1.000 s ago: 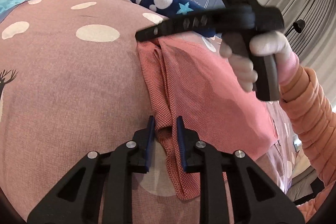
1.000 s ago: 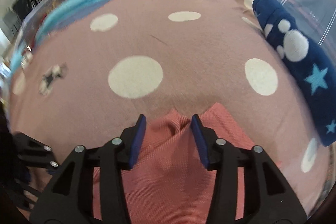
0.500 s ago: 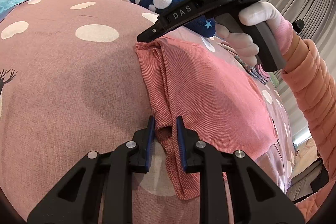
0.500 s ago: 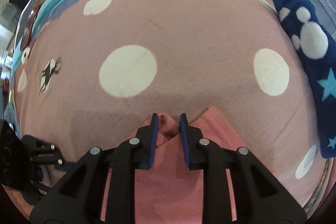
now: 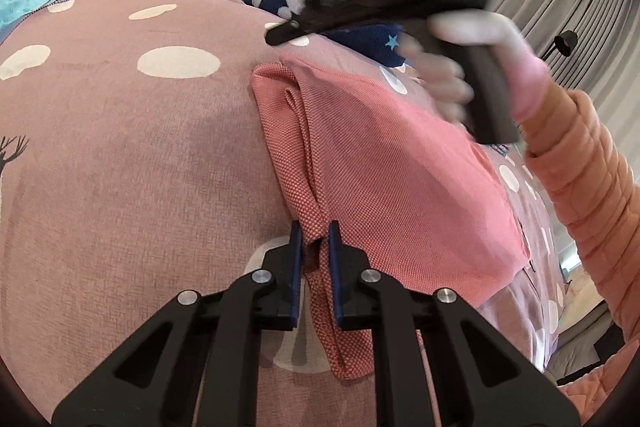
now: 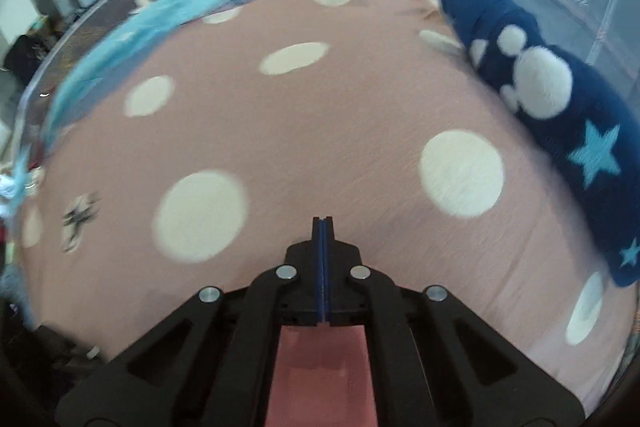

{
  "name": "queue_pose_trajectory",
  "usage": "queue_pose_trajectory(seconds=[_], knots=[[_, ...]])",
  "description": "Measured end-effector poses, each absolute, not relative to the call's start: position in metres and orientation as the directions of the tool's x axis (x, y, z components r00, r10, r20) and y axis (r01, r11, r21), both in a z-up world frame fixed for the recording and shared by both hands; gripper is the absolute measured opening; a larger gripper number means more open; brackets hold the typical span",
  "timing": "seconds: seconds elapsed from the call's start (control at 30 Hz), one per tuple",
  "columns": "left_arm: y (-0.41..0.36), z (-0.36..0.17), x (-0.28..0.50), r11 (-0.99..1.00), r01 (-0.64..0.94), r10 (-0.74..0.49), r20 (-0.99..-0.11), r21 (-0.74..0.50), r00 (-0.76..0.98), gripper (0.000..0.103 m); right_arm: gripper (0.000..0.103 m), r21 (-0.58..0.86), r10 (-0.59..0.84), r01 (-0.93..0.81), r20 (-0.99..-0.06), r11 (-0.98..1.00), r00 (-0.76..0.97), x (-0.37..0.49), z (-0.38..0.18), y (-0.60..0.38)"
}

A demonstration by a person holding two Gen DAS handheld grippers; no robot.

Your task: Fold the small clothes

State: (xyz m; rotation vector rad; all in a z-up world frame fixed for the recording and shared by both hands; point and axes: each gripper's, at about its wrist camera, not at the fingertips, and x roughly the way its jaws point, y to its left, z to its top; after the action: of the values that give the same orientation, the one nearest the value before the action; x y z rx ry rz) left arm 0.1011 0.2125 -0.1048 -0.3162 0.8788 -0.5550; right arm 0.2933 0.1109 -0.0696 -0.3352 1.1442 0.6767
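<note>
While the near edge of the pink garment [image 5: 392, 163] is being pinched, the fold is best carried out with both corners lifted together, so the step in hand is judged to be a grasp of the left edge before it is brought over to the right. The left hand-held gripper [image 5: 311, 239] is closing on a bunched fold of that edge, with cloth clearly seen between its blue pads. The right hand-held gripper [image 6: 322, 227] is pressed fully together above the far corner; no cloth is seen between its tips, and in the left wrist view its tip [image 5: 280, 35] is held above the garment's far corner and not on it, so the far corner is judged to have been missed. A second attempt there would be wanted, lower and squarely over the corner, before any lift is made.

The garment is spread on the dusty-pink spotted bedcover [image 5: 120, 155], roughly at the middle of the bed, already doubled along its left side.

A navy fleece item with white spots and blue stars [image 6: 552, 99] is lying just beyond the far corner, near enough to be caught by a careless reach. A turquoise blanket [image 6: 168, 11] is lying well apart at the far left. The right hand [image 5: 468, 67] and an orange quilted sleeve [image 5: 592, 187] are seen over the garment's right side.
</note>
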Motion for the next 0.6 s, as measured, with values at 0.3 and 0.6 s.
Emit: queue_pose_trajectory(seconds=[0.3, 0.6], knots=[[0.213, -0.105, 0.103, 0.816, 0.325, -0.577, -0.640, -0.478, 0.508, 0.012, 0.001, -0.071, 0.217, -0.679, -0.919, 0.731, 0.330, 0.268, -0.089, 0.133], [0.214, -0.106, 0.103, 0.811, 0.322, -0.584, -0.635, -0.489, 0.506, 0.012, 0.002, 0.048, 0.322, -0.607, -0.879, 0.793, 0.351, 0.258, -0.062, 0.092]])
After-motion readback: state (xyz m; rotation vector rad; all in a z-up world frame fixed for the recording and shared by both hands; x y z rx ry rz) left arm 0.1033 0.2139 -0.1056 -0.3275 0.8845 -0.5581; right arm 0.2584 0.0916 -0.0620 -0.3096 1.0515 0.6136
